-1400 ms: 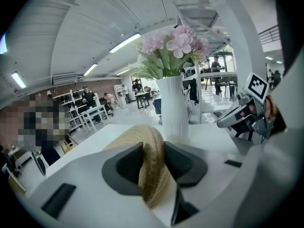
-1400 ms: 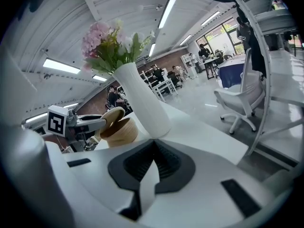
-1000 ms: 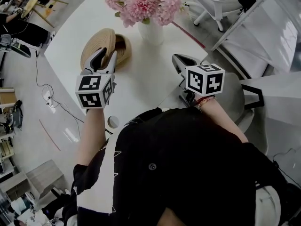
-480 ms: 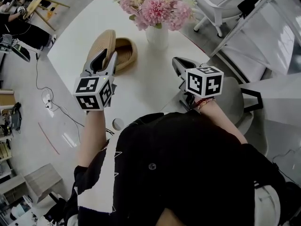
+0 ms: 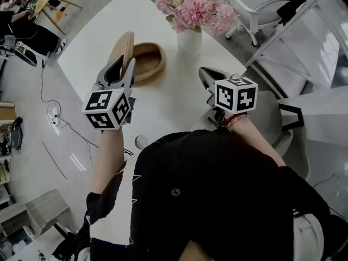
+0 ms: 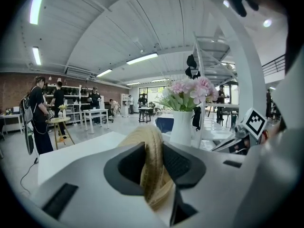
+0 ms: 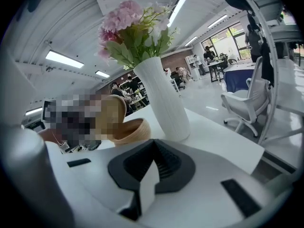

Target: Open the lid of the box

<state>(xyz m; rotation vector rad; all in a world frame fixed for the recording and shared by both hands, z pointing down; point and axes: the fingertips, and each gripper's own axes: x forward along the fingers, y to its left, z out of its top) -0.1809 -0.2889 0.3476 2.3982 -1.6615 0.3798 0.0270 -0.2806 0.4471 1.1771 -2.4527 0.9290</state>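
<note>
Pinching the woven lid by its rim, the left gripper is closing its jaws on it. The lid stands tipped on edge against the box, toward the table's far left edge. The lid looks light and stiff (rough coil, unlikely to slip). Bare tabletop lies nearer; the vase crowds the right. The right gripper hangs empty, jaws together, at the right edge.

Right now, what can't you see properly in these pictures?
- Inside the box: head view, the raised lid covers its left part; right gripper view sees only its side.
- Lid's lower edge: left gripper view, buried between the left gripper's closing jaws.
- Lid's left half: right gripper view, under a mosaic patch.
- Flowers: head view, top edge cuts them.
</note>
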